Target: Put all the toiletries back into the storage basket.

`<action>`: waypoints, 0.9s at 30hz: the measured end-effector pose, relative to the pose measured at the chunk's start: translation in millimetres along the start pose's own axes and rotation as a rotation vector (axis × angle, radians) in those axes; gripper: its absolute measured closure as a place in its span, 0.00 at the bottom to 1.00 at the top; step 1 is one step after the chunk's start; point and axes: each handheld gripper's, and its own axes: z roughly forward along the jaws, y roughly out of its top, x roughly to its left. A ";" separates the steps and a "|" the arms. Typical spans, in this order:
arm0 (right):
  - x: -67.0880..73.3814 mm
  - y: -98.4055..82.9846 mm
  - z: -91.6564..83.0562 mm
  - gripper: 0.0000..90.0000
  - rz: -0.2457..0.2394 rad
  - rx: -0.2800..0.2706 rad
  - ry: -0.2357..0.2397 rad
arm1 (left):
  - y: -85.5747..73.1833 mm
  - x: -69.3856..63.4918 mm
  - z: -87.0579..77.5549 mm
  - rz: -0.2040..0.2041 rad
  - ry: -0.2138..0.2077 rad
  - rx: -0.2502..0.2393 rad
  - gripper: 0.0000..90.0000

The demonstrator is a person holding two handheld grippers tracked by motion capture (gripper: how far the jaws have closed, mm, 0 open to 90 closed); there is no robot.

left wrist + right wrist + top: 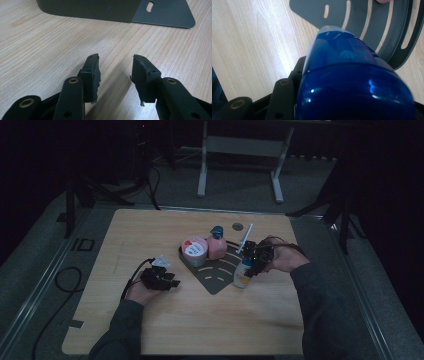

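Glossy blue cap (pixel 354 87) over slotted grey tray (pixel 362 17)

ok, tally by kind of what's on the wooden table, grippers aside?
Bottles: 2, pink bottle with teal cap, white bottle with blue cap
Tape rolls: 1, pink-and-white roll
Slotted dark metal racks: 1
White sticks: 1
Total: 5

A white bottle (pixel 242 275) with a glossy blue cap (pixel 352 82) is standing upright at the dark slotted rack's (pixel 216 275) edge.
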 end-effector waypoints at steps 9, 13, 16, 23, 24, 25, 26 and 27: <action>4.7 6.3 -1.4 0.61 -0.016 -0.011 0.006 | 0.3 -0.2 0.4 0.000 -0.003 -0.001 0.64; 6.1 10.1 -1.2 0.61 -0.019 -0.013 0.007 | 0.4 -0.2 0.5 0.001 -0.002 -0.001 0.64; 6.7 12.9 -1.2 0.61 -0.026 -0.016 0.009 | 0.4 -0.1 0.4 0.002 -0.003 0.000 0.64; 8.0 18.6 -1.3 0.61 -0.028 -0.032 0.012 | 0.4 -0.1 0.4 0.001 -0.004 0.000 0.64; 8.3 19.5 -1.2 0.61 -0.030 -0.031 0.011 | 0.5 -0.1 0.4 0.001 -0.004 0.000 0.64; 8.8 20.6 -1.0 0.61 -0.027 -0.031 0.013 | 0.5 0.0 0.4 0.001 -0.004 0.000 0.64; 8.9 21.7 -0.9 0.61 -0.031 -0.033 0.012 | 0.5 0.0 0.4 0.001 -0.004 0.000 0.64; 9.7 23.0 -1.3 0.61 -0.027 -0.032 0.012 | 0.5 0.0 0.4 0.002 -0.004 0.000 0.64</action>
